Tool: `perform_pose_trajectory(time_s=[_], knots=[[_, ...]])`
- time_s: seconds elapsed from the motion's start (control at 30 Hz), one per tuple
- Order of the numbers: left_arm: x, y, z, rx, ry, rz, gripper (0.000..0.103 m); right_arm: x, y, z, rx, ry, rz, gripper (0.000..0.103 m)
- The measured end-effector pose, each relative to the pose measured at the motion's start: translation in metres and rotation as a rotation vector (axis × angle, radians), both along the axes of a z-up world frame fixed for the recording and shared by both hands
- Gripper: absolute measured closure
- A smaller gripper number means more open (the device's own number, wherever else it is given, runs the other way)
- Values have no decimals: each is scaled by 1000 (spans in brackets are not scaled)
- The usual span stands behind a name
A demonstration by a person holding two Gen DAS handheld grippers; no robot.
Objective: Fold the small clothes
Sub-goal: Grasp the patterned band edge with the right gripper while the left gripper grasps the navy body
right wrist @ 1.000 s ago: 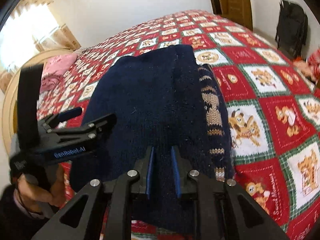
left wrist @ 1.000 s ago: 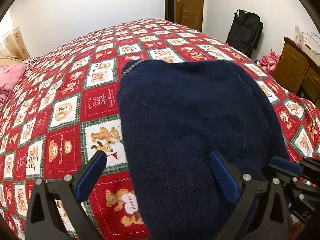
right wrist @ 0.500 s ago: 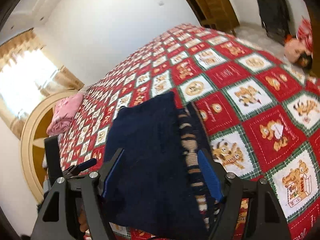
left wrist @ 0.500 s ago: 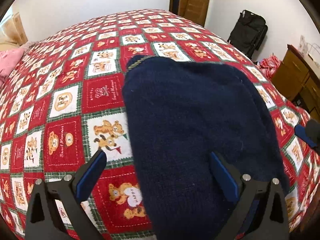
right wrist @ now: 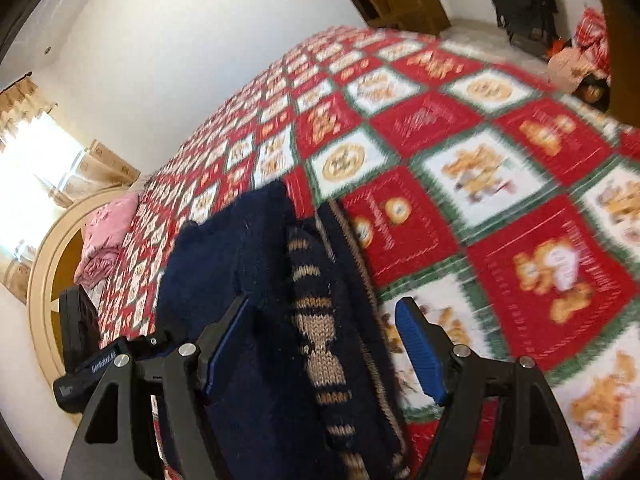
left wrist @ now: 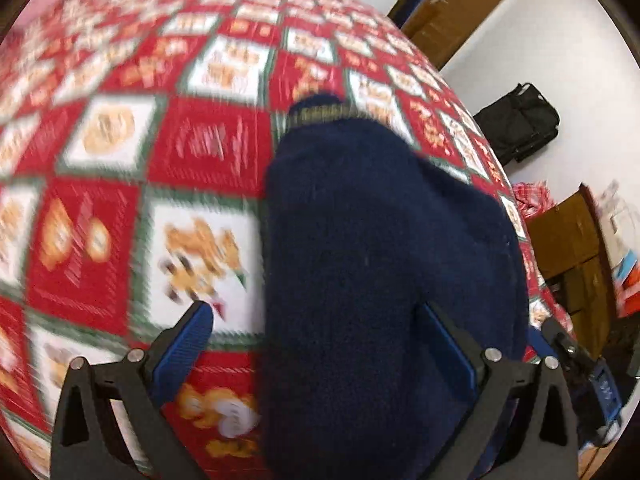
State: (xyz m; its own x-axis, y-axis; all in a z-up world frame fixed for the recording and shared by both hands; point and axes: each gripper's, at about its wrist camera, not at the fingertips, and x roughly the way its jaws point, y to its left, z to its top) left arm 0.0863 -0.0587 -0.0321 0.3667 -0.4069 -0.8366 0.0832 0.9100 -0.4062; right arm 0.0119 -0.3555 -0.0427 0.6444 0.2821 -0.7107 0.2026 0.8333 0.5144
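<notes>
A folded navy-blue knitted sweater [left wrist: 384, 264] lies on a bed covered by a red, white and green patchwork quilt printed with teddy bears [left wrist: 100, 216]. Everything here is placed relative to that sweater.

The left gripper [left wrist: 324, 348], black with blue ribbed pads, hangs over the sweater's near end with its jaws spread wide. One pad sits above the quilt just off the sweater's left edge, the other above the dark knit. Neither pad presses on the cloth; it holds nothing.

The right gripper [right wrist: 324, 344] is over the sweater's other side. Its jaws have just been opening and now stand wide apart, with a fold of navy knit and a band of tan-and-navy patterned knit [right wrist: 320, 344] lying between them. Its left pad appears to rest against the dark wool and its right pad is clear above the quilt, so the sweater is not gripped.

Beyond the sweater's far end the quilt runs on to a white wall. A folded pink cloth [right wrist: 106, 236] lies well apart from the sweater, by a cream curved headboard [right wrist: 44, 280]. A brown wooden door [left wrist: 456, 4] and a black bag on the floor [left wrist: 516, 120] stand past the bed. Both views are blurred.
</notes>
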Motion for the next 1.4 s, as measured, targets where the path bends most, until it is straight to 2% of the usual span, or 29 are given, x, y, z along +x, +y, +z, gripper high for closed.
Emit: perform_pose_trajectory(time_s=[0.07,0.13,0.2,0.37,0.5,0.6,0.67,0.73,0.83,0.93,1.0,1.03,1.07,1.27,1.4], knots=[[-5,-5,-11,-26,21,-4,0,6,2,-16,34,33,36,27],[-12,-10,-8,3,-23,5,0,2,-1,-26,86,16,20,22],[-13,-15,-6,28,-33,-5,0,0,-6,-30,120,-2,14,22],[-9,-22,-4,59,-26,-19,0,-2,-5,-29,120,-7,36,22],[-14,-28,4,101,-50,-73,0,-2,-4,-31,132,-25,61,22],[-13,-35,3,91,-41,-111,0,3,-5,-33,153,-22,72,17],[-11,-39,0,105,-40,-112,0,7,2,-31,115,-19,97,13],[-6,-39,-6,79,-19,-107,0,10,13,-29,43,-13,124,10],[-3,-37,-9,44,10,-98,0,13,34,-27,-110,3,144,8],[-6,-41,-8,69,-15,-101,0,11,38,-27,-133,-6,118,10],[-6,-43,-8,68,-23,-100,0,8,36,-26,-114,-20,123,20],[-6,-42,-8,64,-24,-102,0,5,34,-25,-88,-34,131,30],[-6,-42,-8,60,-25,-103,0,5,34,-25,-70,-39,137,34],[-11,-44,-5,48,-55,-114,8,2,28,-28,-24,-50,124,39],[-16,-41,-2,46,-76,-114,16,-5,43,-21,-125,-53,132,43]])
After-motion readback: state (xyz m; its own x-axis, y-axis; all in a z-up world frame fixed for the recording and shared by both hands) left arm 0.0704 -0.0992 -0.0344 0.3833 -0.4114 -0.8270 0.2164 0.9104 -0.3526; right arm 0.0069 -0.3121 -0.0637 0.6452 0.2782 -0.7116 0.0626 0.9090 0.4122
